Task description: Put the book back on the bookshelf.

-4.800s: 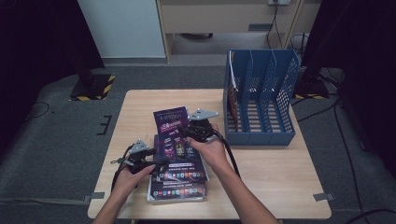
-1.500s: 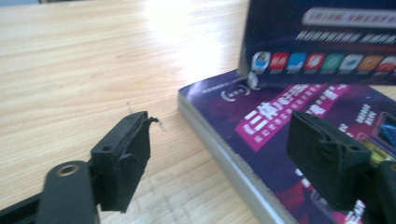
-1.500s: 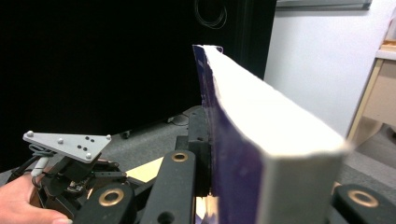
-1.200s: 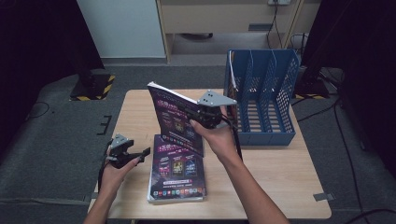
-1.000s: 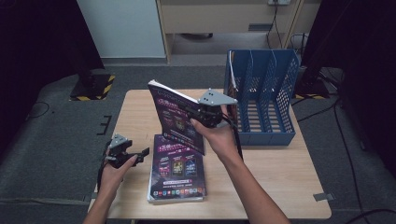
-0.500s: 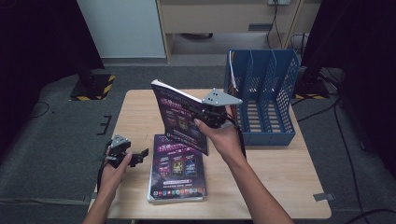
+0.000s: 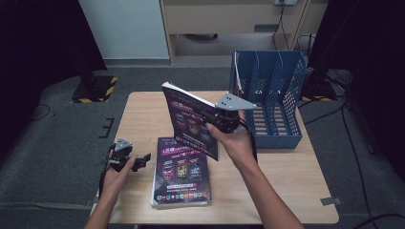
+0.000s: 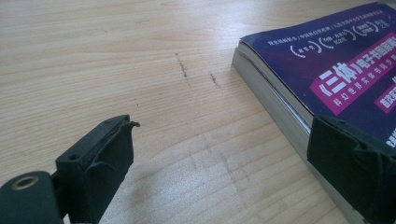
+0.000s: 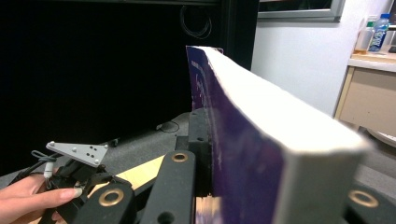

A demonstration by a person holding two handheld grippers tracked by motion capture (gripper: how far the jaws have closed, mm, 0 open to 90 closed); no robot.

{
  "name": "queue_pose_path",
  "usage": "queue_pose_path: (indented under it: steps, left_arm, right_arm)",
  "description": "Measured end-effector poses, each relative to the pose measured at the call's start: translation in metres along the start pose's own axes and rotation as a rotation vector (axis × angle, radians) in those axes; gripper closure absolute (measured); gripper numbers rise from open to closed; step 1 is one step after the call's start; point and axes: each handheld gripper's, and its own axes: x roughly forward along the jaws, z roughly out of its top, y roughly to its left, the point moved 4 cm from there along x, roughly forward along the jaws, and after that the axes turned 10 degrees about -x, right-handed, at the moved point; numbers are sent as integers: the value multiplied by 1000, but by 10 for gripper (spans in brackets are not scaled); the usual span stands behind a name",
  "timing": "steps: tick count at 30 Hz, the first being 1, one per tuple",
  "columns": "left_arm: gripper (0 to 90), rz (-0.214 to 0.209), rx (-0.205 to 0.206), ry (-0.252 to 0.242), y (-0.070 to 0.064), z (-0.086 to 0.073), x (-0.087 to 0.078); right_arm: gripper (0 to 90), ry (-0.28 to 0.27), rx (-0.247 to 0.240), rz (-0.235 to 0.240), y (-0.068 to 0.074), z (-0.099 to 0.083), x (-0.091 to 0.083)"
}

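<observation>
High view – lifted book: a purple paperback (image 7: 190, 120) is held tilted in the air above the table (image 7: 143, 114), between the stack and the file rack, pinched at its right edge by the right gripper (image 7: 220, 118).
High view – reason for the tilt: the book appears to be turned towards upright, judged as preparation for a slot of the blue file rack (image 7: 272, 102), whose compartments are narrow and open at the top.
High view – stack: the remaining purple books (image 7: 182, 172) lie flat near the front edge of the table, left there within reach for later picking.
High view – left gripper (image 7: 138, 161): it is held low at the table's left edge, just beside the stack and apart from it, probably parked out of the lifted book's way.

Left gripper view – jaws: they are spread wide, with nothing between them but bare wood.
Left gripper view – stack (image 8: 327, 84): the top cover and the page edges are seen close to the right jaw; contact cannot be told.

Right gripper view – jaws: they are pressed onto the paperback (image 9: 261, 154), one against the purple cover, the other against the far side, so that the page block stands on edge.
Right gripper view – grip position: the book is clamped near one edge, which would leave most of its length free to enter a slot.
Right gripper view – left gripper (image 9: 74, 179): it is seen farther off, low, with a hand (image 9: 28, 196) on it.
</observation>
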Motion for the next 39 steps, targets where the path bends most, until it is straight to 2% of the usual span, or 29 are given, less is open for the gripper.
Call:
queue_pose_path:
  steps: [17, 29, 39]
  left_arm:
    - [68, 33, 6, 30, 3, -4, 4]
    - [68, 58, 27, 58, 6, -7, 6]
    - [68, 64, 25, 64, 7, -8, 7]
  right_arm:
    - [826, 4, 20, -20, -11, -10, -19]
    - [826, 4, 25, -23, -13, -13, -29]
    - [826, 3, 32, -37, -18, -17, -41]
